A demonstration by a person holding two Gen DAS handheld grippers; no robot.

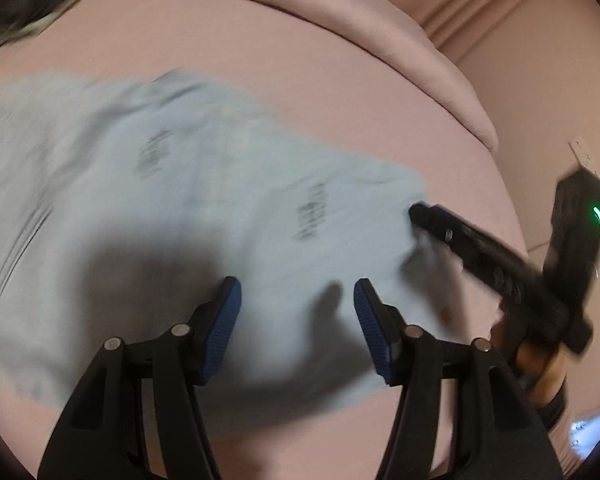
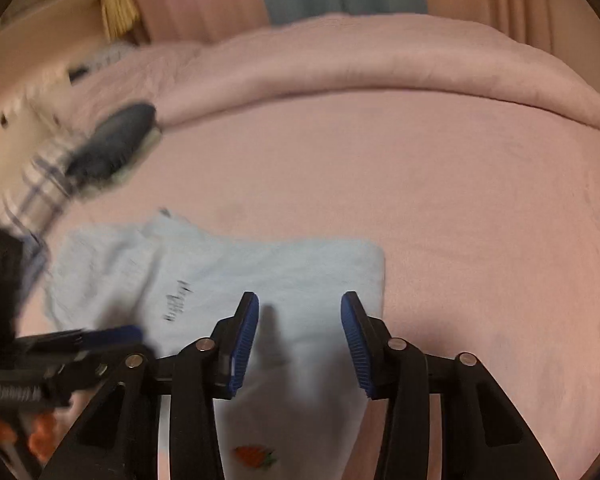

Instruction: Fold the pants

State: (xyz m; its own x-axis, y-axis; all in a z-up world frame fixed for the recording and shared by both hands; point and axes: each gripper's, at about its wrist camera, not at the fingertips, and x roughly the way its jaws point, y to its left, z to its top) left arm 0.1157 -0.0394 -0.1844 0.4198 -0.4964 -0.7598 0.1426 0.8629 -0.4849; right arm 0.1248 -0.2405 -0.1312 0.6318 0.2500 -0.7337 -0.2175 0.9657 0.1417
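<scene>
Two grippers open, nothing held | pants point(image 2: 228, 280) lie flat on bed point(image 2: 440, 208), long axis left-right | left gripper point(image 1: 298, 308) over mid-cloth | right gripper point(image 2: 300, 336) over right edge, nearer the end to fold, I judge.

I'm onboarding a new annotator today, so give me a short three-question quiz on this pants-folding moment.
1. True or false: the left hand-held gripper is clamped shut on the light blue pants.
2. What are the pants lying on: (a) a wooden table, (b) a pink bedsheet, (c) a grey carpet?
3. Fill in: in the right wrist view, the small printed motif on the fabric below the right hand-held gripper is mainly ____ in colour.

Key: 1 false, its jaws stand open above the fabric; 2 b; 3 orange.
</scene>
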